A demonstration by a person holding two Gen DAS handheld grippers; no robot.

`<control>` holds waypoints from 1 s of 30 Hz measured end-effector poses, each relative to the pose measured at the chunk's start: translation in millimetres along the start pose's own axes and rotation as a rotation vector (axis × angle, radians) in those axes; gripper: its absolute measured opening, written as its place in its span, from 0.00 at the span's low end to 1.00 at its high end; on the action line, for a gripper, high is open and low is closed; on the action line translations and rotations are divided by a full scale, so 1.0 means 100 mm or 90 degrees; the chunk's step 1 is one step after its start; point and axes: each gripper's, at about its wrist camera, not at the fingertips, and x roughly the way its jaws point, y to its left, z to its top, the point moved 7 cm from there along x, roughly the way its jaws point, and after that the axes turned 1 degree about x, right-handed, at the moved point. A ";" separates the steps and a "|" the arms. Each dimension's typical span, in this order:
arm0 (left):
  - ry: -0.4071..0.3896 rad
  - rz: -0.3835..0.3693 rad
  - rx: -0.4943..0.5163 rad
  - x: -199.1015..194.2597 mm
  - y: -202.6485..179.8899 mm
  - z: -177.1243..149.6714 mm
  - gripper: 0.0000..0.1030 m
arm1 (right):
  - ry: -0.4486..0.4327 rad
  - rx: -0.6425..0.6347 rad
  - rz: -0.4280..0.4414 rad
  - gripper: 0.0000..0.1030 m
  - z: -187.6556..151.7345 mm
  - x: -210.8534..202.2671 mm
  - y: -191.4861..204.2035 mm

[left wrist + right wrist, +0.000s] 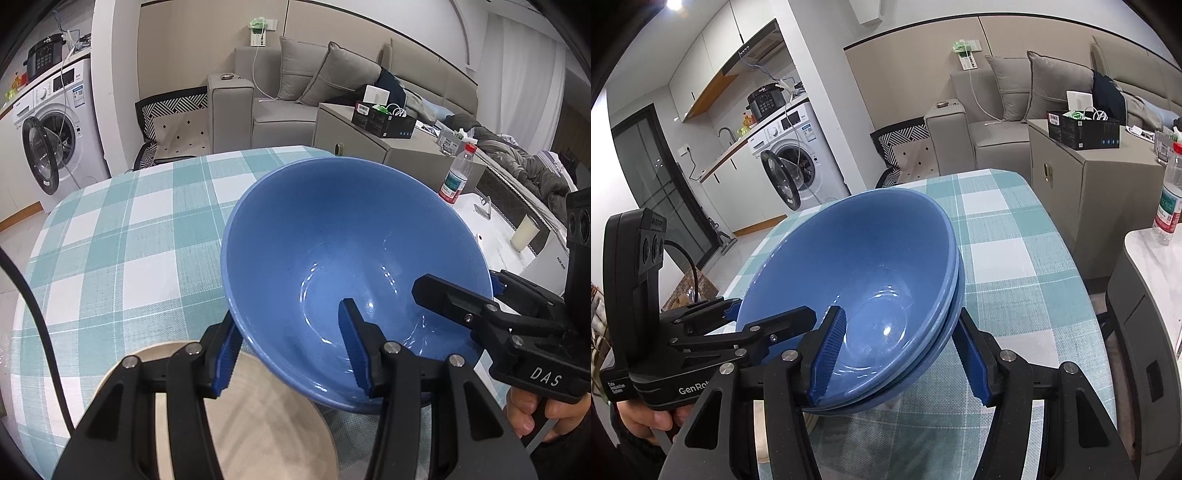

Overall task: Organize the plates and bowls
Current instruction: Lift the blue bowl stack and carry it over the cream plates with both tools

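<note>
- My left tongs (291, 347) straddle the near rim of the blue bowls (354, 254): one pad outside at lower centre of the left view, one inside. Whether the pads press I cannot tell.
- My right tongs (899, 354) do the same in the right view, inner pad on the inside wall, outer pad just beside the stacked rims at lower right. There too I cannot tell grip from gap.
- The bowls, nested, tilt with the mouth toward me, far rim raised.
- A beige plate (266, 417) lies under the left tongs, at the bottom of the left view.
- Both sit on the checked cloth (122, 236); I judge the stack goes onto the plate or beside it.
</note>
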 end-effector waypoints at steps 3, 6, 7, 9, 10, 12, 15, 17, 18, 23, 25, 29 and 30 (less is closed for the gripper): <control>-0.007 0.002 -0.001 -0.05 0.00 0.02 0.49 | -0.005 -0.004 0.002 0.59 0.01 -0.05 0.04; -0.013 0.005 -0.002 -0.11 0.00 0.03 0.49 | -0.008 -0.007 0.004 0.59 0.03 -0.09 0.08; -0.015 0.006 -0.002 -0.13 0.01 0.04 0.49 | -0.008 -0.007 0.005 0.59 0.03 -0.10 0.09; -0.019 0.010 -0.001 -0.16 0.01 0.04 0.49 | -0.011 -0.009 0.006 0.59 0.04 -0.11 0.11; -0.020 0.010 -0.001 -0.18 0.01 0.05 0.49 | -0.012 -0.011 0.006 0.59 0.04 -0.13 0.12; -0.023 0.010 -0.001 -0.21 0.02 0.05 0.49 | -0.015 -0.013 0.007 0.59 0.04 -0.15 0.15; -0.027 0.010 -0.003 -0.26 0.02 0.03 0.49 | -0.019 -0.018 0.009 0.59 0.05 -0.18 0.19; -0.030 0.011 -0.004 -0.30 0.02 0.02 0.49 | -0.020 -0.021 0.011 0.59 0.06 -0.20 0.22; -0.032 0.012 -0.005 -0.33 0.03 0.02 0.49 | -0.021 -0.021 0.012 0.59 0.06 -0.20 0.23; -0.039 0.016 -0.009 -0.44 0.06 -0.01 0.49 | -0.023 -0.031 0.017 0.59 0.06 -0.25 0.33; -0.042 0.019 -0.010 -0.48 0.07 -0.02 0.49 | -0.024 -0.035 0.021 0.59 0.06 -0.26 0.36; -0.046 0.025 -0.014 -0.59 0.10 -0.07 0.49 | -0.024 -0.042 0.034 0.59 0.05 -0.30 0.47; -0.047 0.027 -0.015 -0.62 0.12 -0.07 0.49 | -0.025 -0.045 0.036 0.59 0.05 -0.31 0.49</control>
